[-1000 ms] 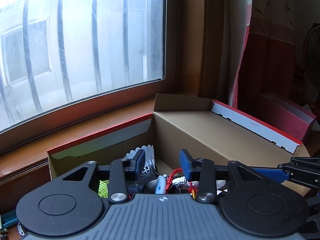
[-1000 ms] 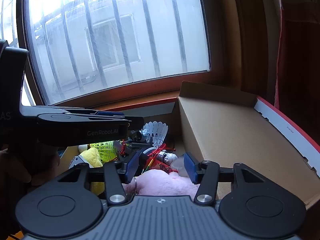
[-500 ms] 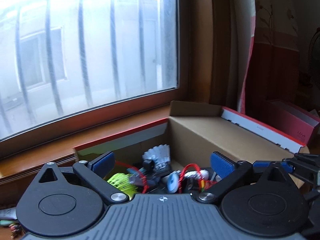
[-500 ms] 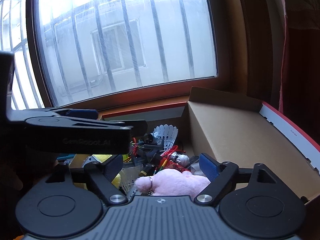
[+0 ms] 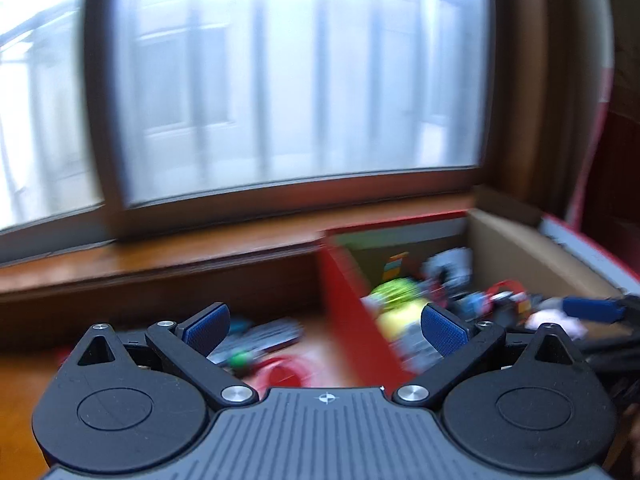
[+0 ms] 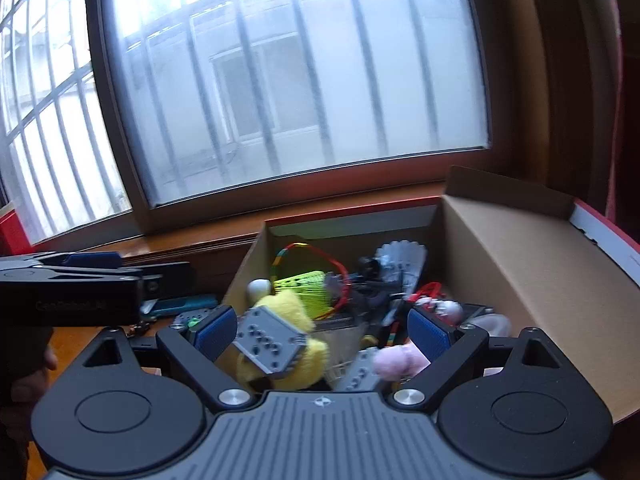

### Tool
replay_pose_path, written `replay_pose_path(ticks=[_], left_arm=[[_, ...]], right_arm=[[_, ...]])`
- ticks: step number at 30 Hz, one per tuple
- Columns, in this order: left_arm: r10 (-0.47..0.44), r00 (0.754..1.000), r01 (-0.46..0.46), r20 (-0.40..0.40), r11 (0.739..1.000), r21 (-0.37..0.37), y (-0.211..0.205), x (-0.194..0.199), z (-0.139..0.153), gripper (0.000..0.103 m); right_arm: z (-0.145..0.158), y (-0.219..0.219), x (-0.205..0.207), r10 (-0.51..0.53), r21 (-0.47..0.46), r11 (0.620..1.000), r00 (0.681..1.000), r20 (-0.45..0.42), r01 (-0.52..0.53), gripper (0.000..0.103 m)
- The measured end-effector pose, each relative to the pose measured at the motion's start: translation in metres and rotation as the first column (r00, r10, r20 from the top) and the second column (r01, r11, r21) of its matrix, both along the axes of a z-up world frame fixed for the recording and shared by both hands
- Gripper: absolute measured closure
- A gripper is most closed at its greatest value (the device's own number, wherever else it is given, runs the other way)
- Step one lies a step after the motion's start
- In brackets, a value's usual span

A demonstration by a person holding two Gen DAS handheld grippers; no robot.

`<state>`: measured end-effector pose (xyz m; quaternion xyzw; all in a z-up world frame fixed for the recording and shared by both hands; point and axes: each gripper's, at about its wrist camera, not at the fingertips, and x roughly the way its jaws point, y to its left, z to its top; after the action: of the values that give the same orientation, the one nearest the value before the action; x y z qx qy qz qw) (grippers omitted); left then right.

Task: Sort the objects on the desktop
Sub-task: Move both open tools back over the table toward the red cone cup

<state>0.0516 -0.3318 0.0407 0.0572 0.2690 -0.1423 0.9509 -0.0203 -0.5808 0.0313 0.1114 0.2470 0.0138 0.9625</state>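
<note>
An open cardboard box [image 6: 516, 264] with red edges holds a jumble: a yellow plush [image 6: 288, 312], a grey studded block [image 6: 268, 340], a pink plush [image 6: 400, 360], a green shuttlecock [image 6: 304, 288] and a white shuttlecock [image 6: 404, 260]. My right gripper [image 6: 320, 332] is open and empty above the box's near side. My left gripper [image 5: 326, 326] is open and empty, over the box's red left wall [image 5: 356, 312]; this view is blurred. Loose items [image 5: 260, 340] lie on the desk left of the box. The left gripper also shows in the right wrist view [image 6: 80, 284].
A wooden sill [image 6: 180, 240] and a barred window [image 6: 280, 80] run behind the box. A red curtain [image 5: 600, 80] hangs at the right. A blue object [image 6: 184, 304] lies on the wooden desk left of the box.
Both grippers have opened wide and pulled back from the box. The left gripper has swung left, now over the box's left wall and the desk. The pink plush lies in the box.
</note>
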Motion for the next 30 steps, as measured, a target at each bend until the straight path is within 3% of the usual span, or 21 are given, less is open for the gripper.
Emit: replay_pose_path(ticks=[5, 11, 16, 20, 24, 30], left_arm=[[0.16, 0.984, -0.153, -0.083, 0.984, 0.091, 0.067, 0.003, -0.033, 0.0], [0.276, 0.945, -0.264, -0.177, 0.96, 0.088, 0.132, 0.006, -0.054, 0.0], [0.306, 0.932, -0.292, -0.196, 0.951, 0.098, 0.159, 0.0, -0.064, 0.0], [0.318, 0.924, -0.303, -0.212, 0.948, 0.098, 0.174, -0.002, -0.068, 0.0], [0.319, 0.922, -0.304, -0.218, 0.947, 0.1, 0.184, 0.003, -0.073, 0.0], [0.279, 0.934, -0.262, -0.221, 0.959, 0.106, 0.187, 0.021, -0.078, 0.0]], right_arm=[[0.006, 0.042, -0.001, 0.055, -0.02, 0.998, 0.998, 0.021, -0.055, 0.009], [0.02, 0.11, 0.001, 0.225, -0.063, 0.973, 0.971, 0.081, -0.22, 0.009], [0.007, 0.164, 0.026, 0.311, -0.05, 0.949, 0.95, -0.006, -0.311, 0.013], [-0.02, 0.189, 0.053, 0.278, -0.006, 0.96, 0.958, -0.069, -0.279, 0.021], [-0.053, 0.198, 0.084, 0.125, -0.044, 0.99, 0.986, -0.112, -0.131, 0.032], [-0.077, 0.199, 0.11, 0.029, -0.097, 0.994, 0.99, -0.14, -0.043, 0.031]])
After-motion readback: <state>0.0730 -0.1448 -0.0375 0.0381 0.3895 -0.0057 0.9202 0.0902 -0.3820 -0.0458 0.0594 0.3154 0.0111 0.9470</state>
